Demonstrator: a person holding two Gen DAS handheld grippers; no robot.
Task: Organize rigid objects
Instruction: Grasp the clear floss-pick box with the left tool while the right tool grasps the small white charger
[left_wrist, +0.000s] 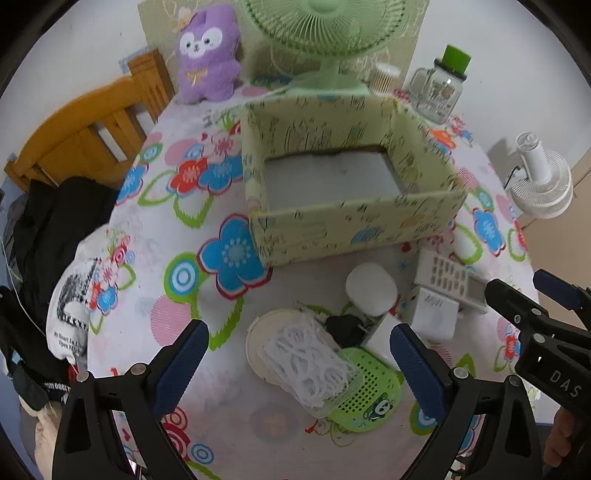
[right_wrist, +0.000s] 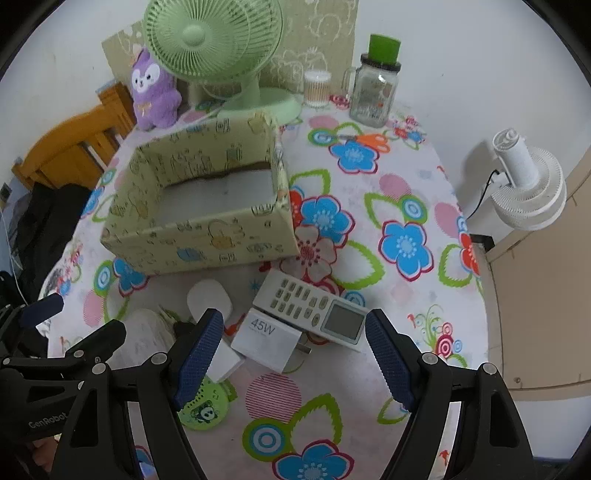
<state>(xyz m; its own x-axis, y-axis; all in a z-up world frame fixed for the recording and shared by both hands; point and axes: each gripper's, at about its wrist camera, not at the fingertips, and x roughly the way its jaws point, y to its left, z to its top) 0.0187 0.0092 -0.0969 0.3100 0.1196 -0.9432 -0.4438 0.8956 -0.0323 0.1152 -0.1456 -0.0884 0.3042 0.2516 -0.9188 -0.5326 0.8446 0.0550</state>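
Note:
An empty pale-green patterned box (left_wrist: 354, 229) (right_wrist: 199, 243) stands on the flowered table. In front of it lie a white remote control (right_wrist: 314, 314) (left_wrist: 448, 282), a white 45W charger (right_wrist: 267, 341) (left_wrist: 434, 312), a white oval case (left_wrist: 371, 290) (right_wrist: 208, 299), a clear tub of white string (left_wrist: 312, 363), a green perforated disc (left_wrist: 369, 397) (right_wrist: 203, 404) and a black plug (left_wrist: 341, 328). My left gripper (left_wrist: 299, 354) is open above the tub. My right gripper (right_wrist: 293, 349) is open above the charger and remote.
At the back stand a green desk fan (right_wrist: 210, 48), a purple plush toy (left_wrist: 208, 55), a glass jar with a green lid (right_wrist: 375, 85) and a cotton-swab cup (right_wrist: 316, 88). A wooden chair (left_wrist: 88, 129) and dark clothes are left; a white fan (right_wrist: 524, 184) is right.

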